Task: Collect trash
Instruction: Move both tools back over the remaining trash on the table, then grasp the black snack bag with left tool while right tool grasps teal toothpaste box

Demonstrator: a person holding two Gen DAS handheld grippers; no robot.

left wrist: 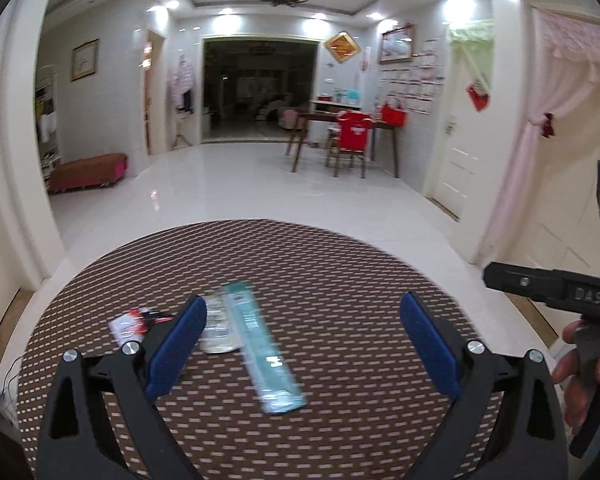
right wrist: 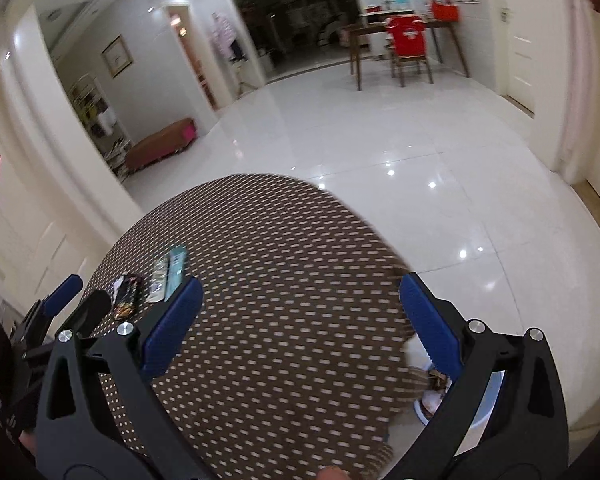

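Note:
A round table with a brown dotted cloth (left wrist: 340,280) carries three pieces of trash. A long teal wrapper (left wrist: 262,344) lies in the middle, a clear crumpled wrapper (left wrist: 218,328) beside it, and a red and white packet (left wrist: 134,322) to the left. My left gripper (left wrist: 302,344) hovers open just above the teal wrapper, blue pads wide apart. In the right wrist view my right gripper (right wrist: 300,320) stands open over bare cloth (right wrist: 280,280), with the teal wrapper (right wrist: 176,270), clear wrapper (right wrist: 160,280) and a dark packet (right wrist: 126,294) off to its left.
A blue-rimmed bin (right wrist: 460,404) with scraps stands on the floor at the table's right edge. The white tiled floor (left wrist: 260,176) stretches to a wooden dining table (left wrist: 340,120) with a red-covered chair. A brown bench (left wrist: 88,170) sits at the left.

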